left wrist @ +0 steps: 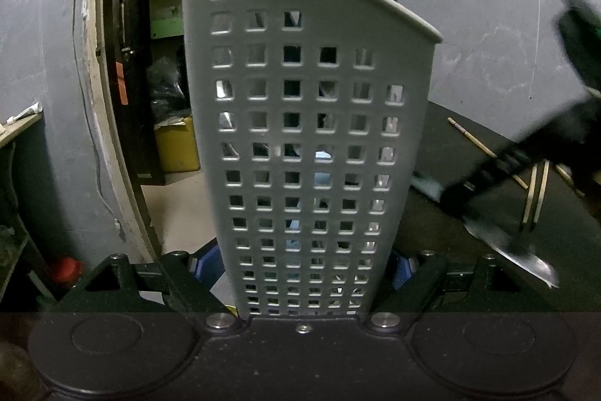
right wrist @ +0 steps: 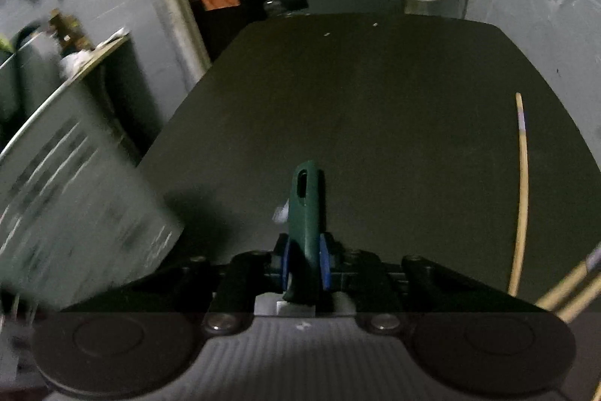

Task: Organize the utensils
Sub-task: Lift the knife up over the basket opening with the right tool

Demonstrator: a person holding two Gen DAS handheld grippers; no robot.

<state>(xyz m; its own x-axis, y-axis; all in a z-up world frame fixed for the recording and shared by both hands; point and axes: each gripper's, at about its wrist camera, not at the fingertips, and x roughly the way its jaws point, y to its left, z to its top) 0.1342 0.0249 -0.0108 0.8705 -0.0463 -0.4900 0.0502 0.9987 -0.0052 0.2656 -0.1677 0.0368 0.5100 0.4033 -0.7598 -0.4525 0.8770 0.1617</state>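
Holder, grey perforated plastic, tapered (left wrist: 300,138), clamped in left claw (left wrist: 300,273); right claw (right wrist: 305,265) clamped on smooth dark-green slotted knife handle (right wrist: 306,213) above matte black surface (right wrist: 375,100).

Left wrist view looks forward, pressed close against a grey perforated plastic caddy (left wrist: 300,138). Right wrist view faces down over the dark tabletop (right wrist: 375,100); both share them.

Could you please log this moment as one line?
left gripper: shut on grey caddy | right gripper: shut on green-handled utensil
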